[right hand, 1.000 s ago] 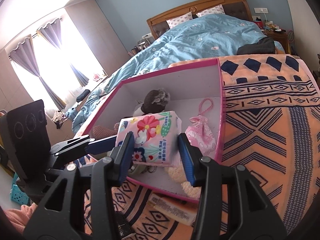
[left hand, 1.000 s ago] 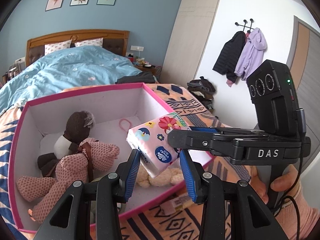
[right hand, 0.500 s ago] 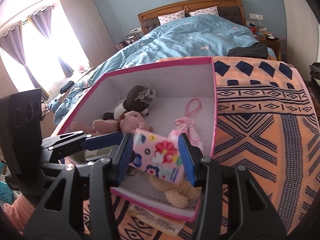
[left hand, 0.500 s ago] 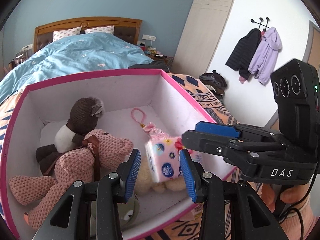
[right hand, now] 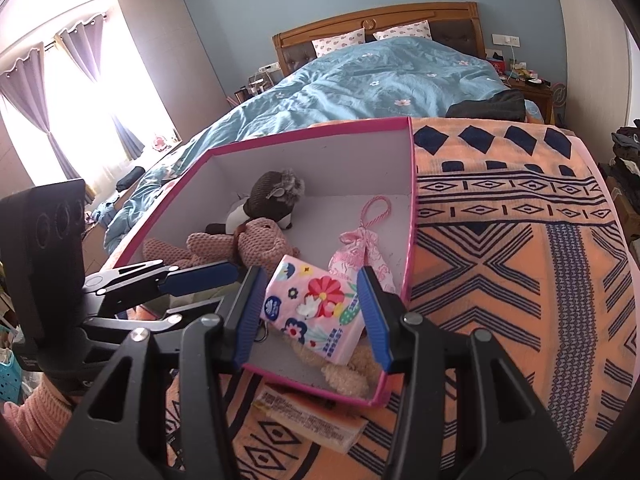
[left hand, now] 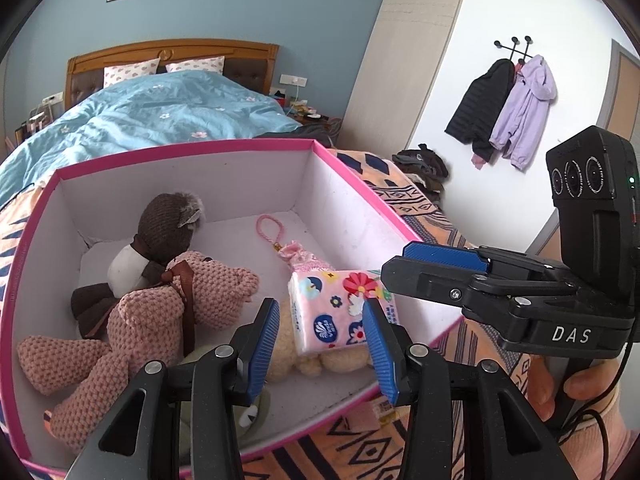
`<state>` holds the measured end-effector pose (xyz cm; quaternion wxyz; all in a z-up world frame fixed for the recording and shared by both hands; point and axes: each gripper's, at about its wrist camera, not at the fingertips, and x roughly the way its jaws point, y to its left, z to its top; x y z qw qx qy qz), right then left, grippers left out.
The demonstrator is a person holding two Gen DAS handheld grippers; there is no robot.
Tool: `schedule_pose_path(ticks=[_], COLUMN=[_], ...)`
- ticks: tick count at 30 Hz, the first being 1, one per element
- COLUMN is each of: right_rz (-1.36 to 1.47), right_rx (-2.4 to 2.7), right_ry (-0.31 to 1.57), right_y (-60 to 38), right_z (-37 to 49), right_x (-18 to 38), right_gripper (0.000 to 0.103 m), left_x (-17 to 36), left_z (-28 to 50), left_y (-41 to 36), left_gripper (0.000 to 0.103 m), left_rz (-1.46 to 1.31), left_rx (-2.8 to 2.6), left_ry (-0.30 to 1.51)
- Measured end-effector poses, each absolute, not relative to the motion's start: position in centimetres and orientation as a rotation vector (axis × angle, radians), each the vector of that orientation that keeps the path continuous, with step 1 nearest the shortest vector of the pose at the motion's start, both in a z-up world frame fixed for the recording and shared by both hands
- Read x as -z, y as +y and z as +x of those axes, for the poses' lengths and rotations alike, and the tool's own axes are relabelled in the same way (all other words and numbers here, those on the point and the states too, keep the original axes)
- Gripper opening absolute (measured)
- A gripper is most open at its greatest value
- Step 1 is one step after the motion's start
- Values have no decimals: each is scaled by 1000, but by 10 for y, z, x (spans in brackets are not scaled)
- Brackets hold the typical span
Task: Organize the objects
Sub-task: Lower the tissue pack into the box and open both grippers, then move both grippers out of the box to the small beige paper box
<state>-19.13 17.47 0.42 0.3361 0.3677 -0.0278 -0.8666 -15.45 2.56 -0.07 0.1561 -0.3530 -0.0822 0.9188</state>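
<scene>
Right tongs: blue ribbed pads spread wide, holding nothing; the pink floral-print soft tissue pack lies loose between and beyond the 2 pads, apart from both as far as the right wrist view shows.

Left tongs: blue pads likewise parted wide, gripping nothing; the same tissue pack shows between them, inside the box.

Tissue pack: tilted, resting on a cream fleecy plush toy in the near right corner of the box, its far edge against a pink fabric drawstring pouch with a looped pink cord.

Container: rectangular open cardboard box with magenta outside and white interior, standing on an orange blanket with navy geometric pattern.

Other contents, 2 items: pink knitted teddy bear with a brown ribbon, lying on its side along the left half; dark brown and white plush animal behind it, near the far wall.

Outside the box: a flat tan printed packet on the blanket, touching the near wall.

Surroundings: bed with a light blue flowered duvet and a wooden headboard; black and lilac jackets hung on a wall hook; purple curtains at a bright window.
</scene>
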Motion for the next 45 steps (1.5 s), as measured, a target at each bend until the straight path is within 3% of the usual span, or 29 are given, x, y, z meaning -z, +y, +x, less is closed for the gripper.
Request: schedule_pose_path(ticks=[8,17,26,45], right_rz=[921,870,949,1112], right_rx=[2256,2188,2171,2172], right_ry=[-122,-208,-190,-278], right_y=[191,219,232,225], right_z=[-174,-138,-115,-147], right_x=[-9,-17,12,64], right_gripper=[53,55,56,54], left_x=[-7,-14,-16,23], left_z=[-129,-99,-74,-67], left_y=[31,39,42,44], left_gripper=[62,71,76,75], left_rz=[-939,-867,-833,-954], left_rx=[-2654,-2676,-2684,-2623], left_ry=[-222,-190,-194,-249])
